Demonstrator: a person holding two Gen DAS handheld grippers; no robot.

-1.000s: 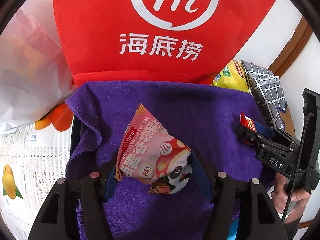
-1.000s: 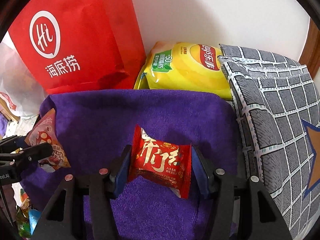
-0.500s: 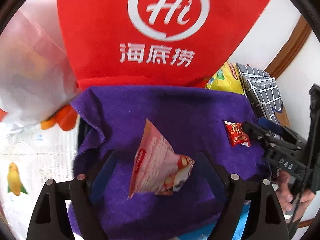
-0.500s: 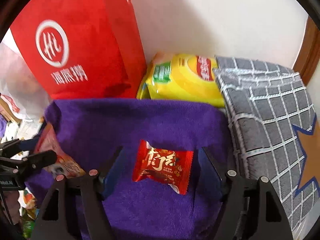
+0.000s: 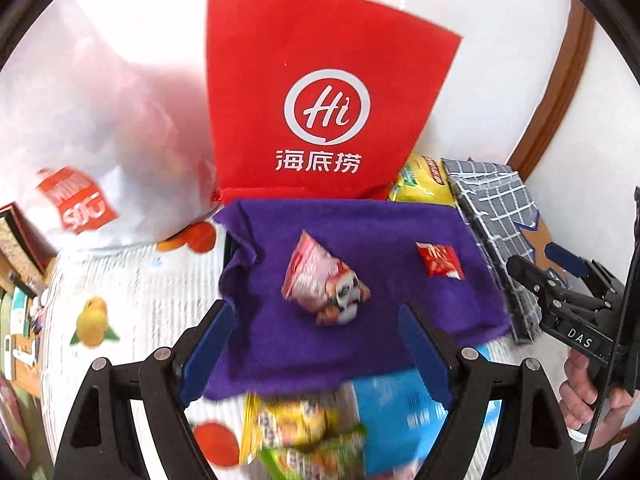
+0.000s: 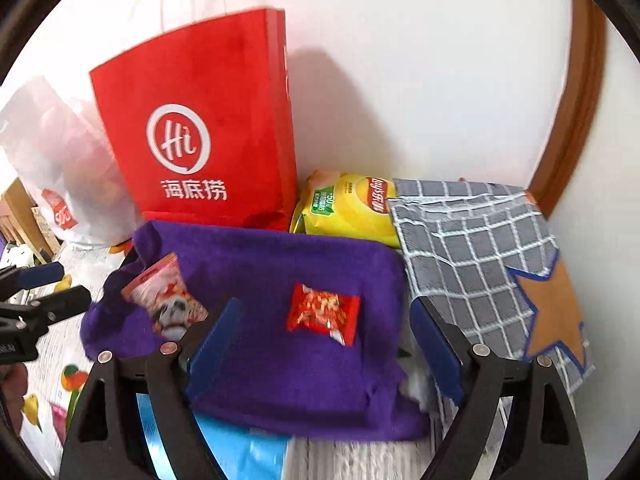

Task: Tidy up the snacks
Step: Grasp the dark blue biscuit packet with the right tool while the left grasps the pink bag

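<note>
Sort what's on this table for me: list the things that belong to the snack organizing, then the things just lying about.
Belongs to the job:
- pink snack packet on the purple cloth
- small red snack packet on the same cloth
- yellow chip bag
- loose snack packs at the near edge

Just lying about:
- red paper bag
- white plastic bag
- checked grey cloth

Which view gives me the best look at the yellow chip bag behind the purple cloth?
The right wrist view: the yellow chip bag shows most of its front and logo there. In the left wrist view only a sliver of it peeks out between the red bag and the checked cloth.
</note>
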